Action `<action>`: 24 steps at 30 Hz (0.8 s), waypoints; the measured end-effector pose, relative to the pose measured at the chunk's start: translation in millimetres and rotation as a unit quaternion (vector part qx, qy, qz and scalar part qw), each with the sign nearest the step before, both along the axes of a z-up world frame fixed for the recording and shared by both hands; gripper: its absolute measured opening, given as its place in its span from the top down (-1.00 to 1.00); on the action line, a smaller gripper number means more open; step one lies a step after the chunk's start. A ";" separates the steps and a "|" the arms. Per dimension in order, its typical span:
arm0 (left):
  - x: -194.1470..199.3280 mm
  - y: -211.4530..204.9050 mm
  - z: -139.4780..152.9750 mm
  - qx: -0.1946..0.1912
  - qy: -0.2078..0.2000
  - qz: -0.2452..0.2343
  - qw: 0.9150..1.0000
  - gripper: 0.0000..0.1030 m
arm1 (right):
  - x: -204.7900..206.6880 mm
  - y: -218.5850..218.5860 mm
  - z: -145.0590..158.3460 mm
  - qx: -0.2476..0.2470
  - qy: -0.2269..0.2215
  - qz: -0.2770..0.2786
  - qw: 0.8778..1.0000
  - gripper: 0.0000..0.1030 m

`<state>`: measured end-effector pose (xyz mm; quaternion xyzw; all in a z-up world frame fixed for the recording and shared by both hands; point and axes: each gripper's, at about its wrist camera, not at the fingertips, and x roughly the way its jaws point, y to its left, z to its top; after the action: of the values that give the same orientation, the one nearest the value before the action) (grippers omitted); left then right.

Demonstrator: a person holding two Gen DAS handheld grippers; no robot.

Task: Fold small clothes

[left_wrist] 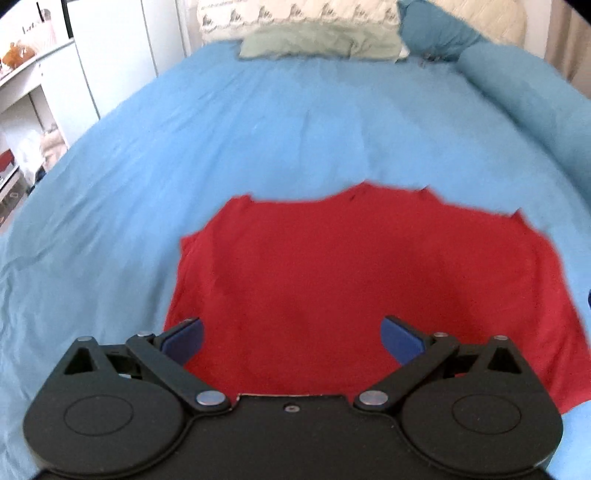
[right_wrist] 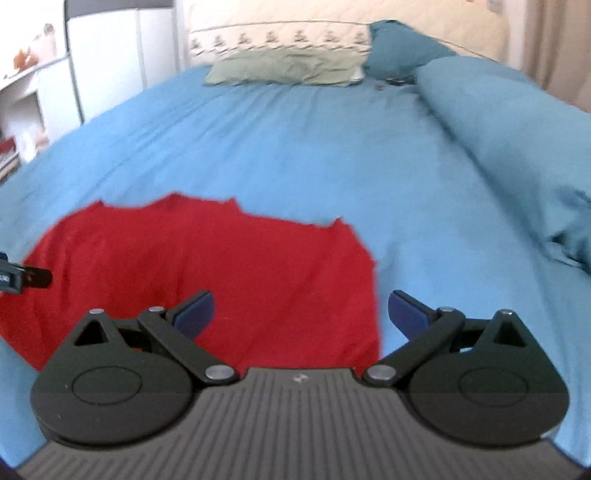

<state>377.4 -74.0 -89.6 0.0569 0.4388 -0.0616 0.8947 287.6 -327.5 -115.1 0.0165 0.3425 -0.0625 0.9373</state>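
Note:
A small red garment (left_wrist: 354,280) lies spread flat on the blue bed sheet (left_wrist: 258,129). It also shows in the right wrist view (right_wrist: 221,266). My left gripper (left_wrist: 291,338) is open and empty, hovering over the garment's near edge. My right gripper (right_wrist: 301,312) is open and empty, over the garment's right edge, with one blue pad above red cloth and the other above the sheet. The tip of the left gripper (right_wrist: 26,277) shows at the left edge of the right wrist view.
A green pillow (left_wrist: 321,42) and a patterned white pillow (left_wrist: 295,16) lie at the head of the bed. A rolled blue duvet (right_wrist: 517,147) runs along the right side. White shelves and a cabinet (left_wrist: 55,85) stand at the left.

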 end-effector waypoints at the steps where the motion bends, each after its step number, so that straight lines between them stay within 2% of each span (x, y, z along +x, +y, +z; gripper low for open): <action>1: -4.9 -6.8 5.4 -0.003 -0.005 -0.002 1.000 -1.00 | -10.8 -2.9 9.8 0.008 0.000 -0.010 1.000 -1.00; 4: -15.7 -30.1 4.2 0.005 0.002 -0.018 1.000 -1.00 | -41.8 -13.4 20.9 0.058 0.013 -0.041 0.997 -1.00; 6: -23.7 -45.0 -4.8 0.016 0.008 -0.033 0.999 -1.00 | -59.2 -18.8 12.7 0.092 0.034 -0.065 0.993 -1.00; 10: -32.3 -69.4 -23.9 0.044 0.018 -0.056 0.997 -1.00 | -84.6 -27.6 -24.8 0.155 0.071 -0.124 0.977 -1.00; 14: -34.9 -74.5 -37.8 0.025 0.034 -0.058 0.997 -1.00 | -95.5 -29.2 -59.1 0.220 0.082 -0.166 0.958 -1.00; 16: -33.4 -75.2 -41.4 0.025 0.040 -0.056 0.997 -1.00 | -91.5 -29.9 -75.9 0.246 0.077 -0.179 0.950 -0.91; 19: -28.7 -74.8 -44.0 0.030 0.044 -0.055 0.997 -1.00 | -84.9 -34.5 -84.8 0.254 0.050 -0.197 0.946 -0.80; 21: -24.6 -75.0 -44.3 0.031 0.047 -0.054 0.997 -1.00 | -79.5 -38.1 -86.7 0.260 0.034 -0.207 0.943 -0.58; 24: -19.7 -74.4 -45.9 0.027 0.048 -0.049 0.997 -1.00 | -71.2 -48.8 -91.6 0.287 0.022 -0.231 0.929 -0.42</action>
<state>357.8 -148.4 -135.5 0.0995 0.4796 -0.0959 0.8665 216.3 -376.3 -206.8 0.3619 0.3529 -0.1768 0.8445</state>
